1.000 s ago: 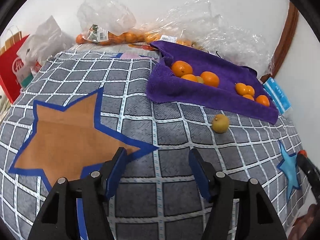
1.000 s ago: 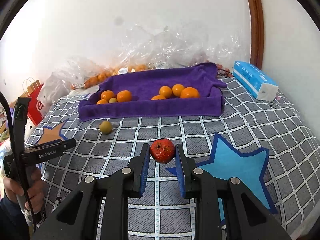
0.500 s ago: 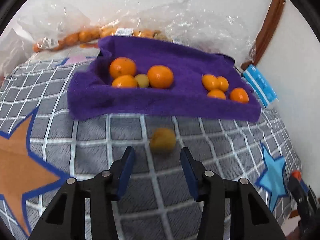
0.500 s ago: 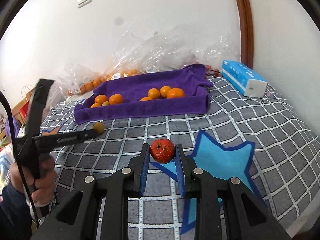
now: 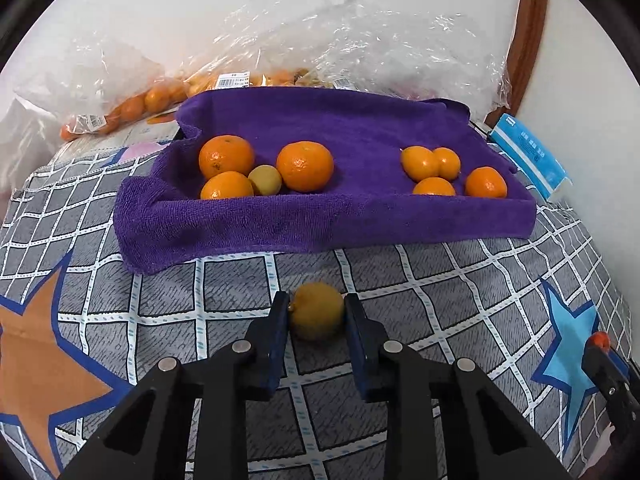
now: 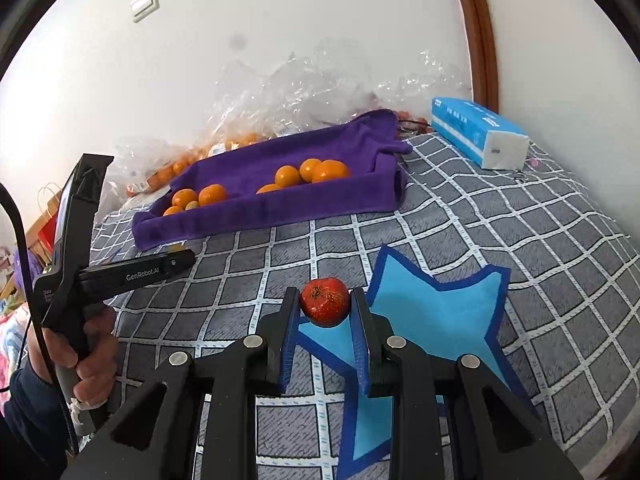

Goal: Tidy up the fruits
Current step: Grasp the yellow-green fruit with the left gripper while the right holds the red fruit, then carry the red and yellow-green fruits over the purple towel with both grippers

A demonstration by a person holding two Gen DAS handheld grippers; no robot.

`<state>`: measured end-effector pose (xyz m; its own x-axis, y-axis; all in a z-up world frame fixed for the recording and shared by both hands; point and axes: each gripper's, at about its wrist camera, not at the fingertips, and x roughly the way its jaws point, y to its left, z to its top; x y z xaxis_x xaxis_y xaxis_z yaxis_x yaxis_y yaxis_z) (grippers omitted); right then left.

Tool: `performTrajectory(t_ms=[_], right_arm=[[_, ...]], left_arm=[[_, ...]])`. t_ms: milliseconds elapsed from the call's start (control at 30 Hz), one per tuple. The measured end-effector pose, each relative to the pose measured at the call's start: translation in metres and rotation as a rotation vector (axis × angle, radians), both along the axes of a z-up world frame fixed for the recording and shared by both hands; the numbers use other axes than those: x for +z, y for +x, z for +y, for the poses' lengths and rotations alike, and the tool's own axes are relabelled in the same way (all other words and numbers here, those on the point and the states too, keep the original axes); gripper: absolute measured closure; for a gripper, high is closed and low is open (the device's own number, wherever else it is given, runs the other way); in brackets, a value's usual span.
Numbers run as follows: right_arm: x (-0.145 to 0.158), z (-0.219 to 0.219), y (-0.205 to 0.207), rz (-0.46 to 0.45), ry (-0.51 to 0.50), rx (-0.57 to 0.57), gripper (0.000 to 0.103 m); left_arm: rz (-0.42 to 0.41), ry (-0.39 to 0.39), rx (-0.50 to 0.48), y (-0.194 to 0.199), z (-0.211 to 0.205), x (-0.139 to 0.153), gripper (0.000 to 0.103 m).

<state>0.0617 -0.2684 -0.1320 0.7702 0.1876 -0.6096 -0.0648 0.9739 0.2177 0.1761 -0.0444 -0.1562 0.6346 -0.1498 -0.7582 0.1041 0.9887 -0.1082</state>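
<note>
A small yellow fruit [image 5: 316,320] lies on the grey checked bedspread [image 5: 440,280], just in front of a purple towel-lined tray [image 5: 320,224]. My left gripper [image 5: 317,301] is closing on it, and both blue pads touch its sides. The tray holds three oranges [image 5: 306,166] and a small yellow fruit [image 5: 265,179] on its left, and several smaller oranges [image 5: 432,164] on its right. My right gripper [image 6: 326,296] is shut on a red fruit [image 6: 325,307] above a blue star patch [image 6: 436,312]. The right wrist view shows the left gripper [image 6: 176,262] from the side.
Clear plastic bags [image 5: 360,40], some holding oranges [image 5: 132,108], are piled against the wall behind the tray. A blue tissue pack [image 6: 476,132] lies at the back right. A hand [image 6: 88,356] holds the left gripper's handle. The bed's edge runs along the right.
My left gripper has swung right and forward to the yellow fruit and closed its jaws around it. The right gripper has drifted a little, still holding the red fruit.
</note>
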Motion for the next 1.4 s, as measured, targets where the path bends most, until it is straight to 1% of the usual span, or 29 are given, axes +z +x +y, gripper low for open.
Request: performTrajectory(t_ms=[67,267,333,367,467,733,867,1033,1233,1400], right_arm=[[0.001,0.002,0.001,-0.004,-0.007,0.004,0.078],[0.003,0.008,0.002,0.003,-0.005,0.013,0.078],[0.004,0.01,0.002,0.003,-0.009,0.015,0.078],[0.004,0.011,0.002,0.005,-0.011,0.014,0.078],[0.005,0.015,0.001,0.018,-0.004,0.009,0.078],[0.015,0.029,0.001,0.029,0.016,-0.027,0.078],[0.019,0.034,0.007,0.032,0.028,-0.04,0.078],[0.022,0.037,0.02,0.051,0.054,-0.038,0.078],[0.028,0.041,0.032,0.053,0.033,-0.059,0.078],[0.037,0.04,0.039,0.052,0.029,-0.067,0.078]], left_arm=[[0.0,-0.006,0.0,-0.001,0.0,0.0,0.077],[-0.002,-0.059,0.005,-0.002,0.007,-0.001,0.077],[-0.004,-0.114,0.002,-0.002,0.014,-0.001,0.077],[-0.006,-0.164,-0.002,-0.003,0.02,-0.002,0.077],[-0.041,-0.263,-0.008,-0.007,0.03,0.0,0.077],[-0.073,-0.249,-0.036,-0.01,0.023,0.006,0.077],[-0.08,-0.244,-0.04,-0.011,0.023,0.007,0.077],[-0.107,-0.246,-0.057,-0.016,0.023,0.011,0.077],[-0.117,-0.272,-0.071,-0.017,0.024,0.013,0.077],[-0.13,-0.273,-0.067,-0.02,0.024,0.014,0.077]])
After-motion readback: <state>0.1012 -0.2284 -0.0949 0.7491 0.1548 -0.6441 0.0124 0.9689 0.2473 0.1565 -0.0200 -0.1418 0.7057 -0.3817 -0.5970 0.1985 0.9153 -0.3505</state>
